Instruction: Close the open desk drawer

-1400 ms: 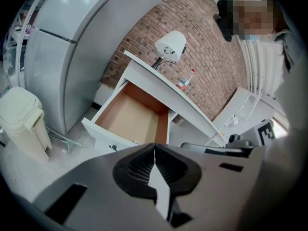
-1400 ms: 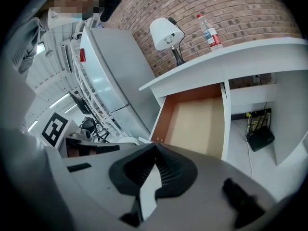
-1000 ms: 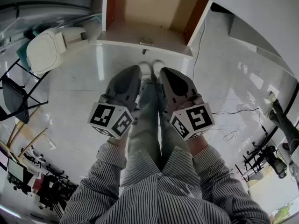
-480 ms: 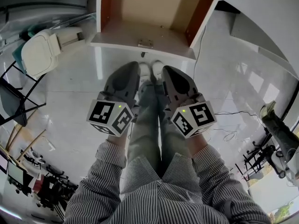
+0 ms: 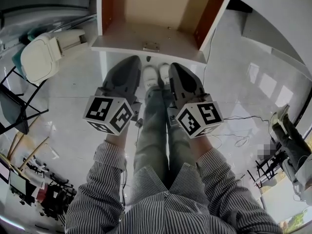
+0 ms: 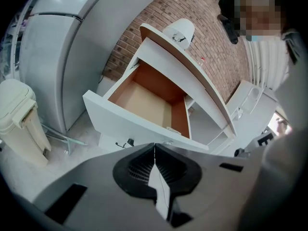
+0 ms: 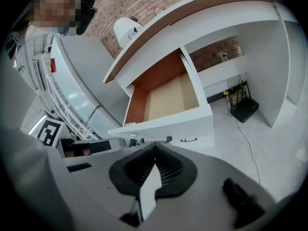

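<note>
The desk drawer (image 5: pixel 146 39) stands pulled out at the top of the head view, with a white front panel and an empty wooden inside. Both grippers hang just short of that front panel, side by side above the person's legs. My left gripper (image 5: pixel 131 61) is shut with nothing in it, and so is my right gripper (image 5: pixel 173 67). In the left gripper view the drawer (image 6: pixel 132 124) lies just beyond the closed left gripper (image 6: pixel 154 146). In the right gripper view the drawer front (image 7: pixel 168 126) sits right above the closed right gripper (image 7: pixel 155 148).
A white lidded bin (image 5: pixel 46 52) stands left of the drawer, with a black chair (image 5: pixel 14 104) beyond it. Cables (image 5: pixel 234 130) trail over the glossy floor on the right. A black box (image 7: pixel 245 109) with wires sits under the desk. The curved desk top (image 7: pixel 192 13) overhangs the drawer.
Both grippers have moved forward toward the drawer front, which now sits closer and larger in the head view. Both jaws stay shut.
</note>
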The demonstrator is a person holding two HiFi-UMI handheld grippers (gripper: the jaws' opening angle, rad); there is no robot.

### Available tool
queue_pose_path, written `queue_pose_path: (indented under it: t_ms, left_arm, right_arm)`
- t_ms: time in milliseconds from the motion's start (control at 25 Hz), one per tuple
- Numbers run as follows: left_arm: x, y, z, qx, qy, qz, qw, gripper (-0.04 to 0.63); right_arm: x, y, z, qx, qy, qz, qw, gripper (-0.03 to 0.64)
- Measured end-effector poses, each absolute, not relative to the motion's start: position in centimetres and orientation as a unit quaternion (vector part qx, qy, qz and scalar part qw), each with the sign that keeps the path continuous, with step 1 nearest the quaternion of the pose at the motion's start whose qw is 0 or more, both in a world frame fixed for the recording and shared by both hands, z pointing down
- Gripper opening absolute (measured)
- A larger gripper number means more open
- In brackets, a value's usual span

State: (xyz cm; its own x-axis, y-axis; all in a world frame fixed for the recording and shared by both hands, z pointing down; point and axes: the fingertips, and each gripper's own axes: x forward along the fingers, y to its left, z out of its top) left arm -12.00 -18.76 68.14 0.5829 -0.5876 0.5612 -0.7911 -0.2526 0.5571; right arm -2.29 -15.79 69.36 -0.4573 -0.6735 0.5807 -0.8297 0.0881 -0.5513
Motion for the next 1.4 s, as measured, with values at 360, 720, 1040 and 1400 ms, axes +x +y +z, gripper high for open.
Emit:
queue_pose_path:
  t_ms: [360, 720, 1040, 1400]
  left_arm:
    - [-11.9, -19.5, 68.6, 0.786, -0.442, 0.109, 0.419, 0.015]
    - [-11.5, -20.5, 68.9, 0.794, -0.436, 0.098, 0.412, 0.015]
    - [-11.5, -20.5, 68.5, 0.787, -0.448, 0.093, 0.414, 0.015]
    - [-11.3, -21.6, 66.2, 0.807, -0.426, 0.082, 0.401, 0.014]
  right_arm:
    - [-2.0, -16.7, 69.7, 0.535, -0.711, 0.453, 0.052, 0.015]
    - [-1.4, -18.0, 69.7, 0.557, -0.695, 0.454, 0.029, 0.016]
    - [-1.4, -18.0, 69.3, 0.566, -0.682, 0.462, 0.023, 0.015]
    - [-1.1, -19.0, 66.9, 0.575, -0.695, 0.430, 0.035, 0.015]
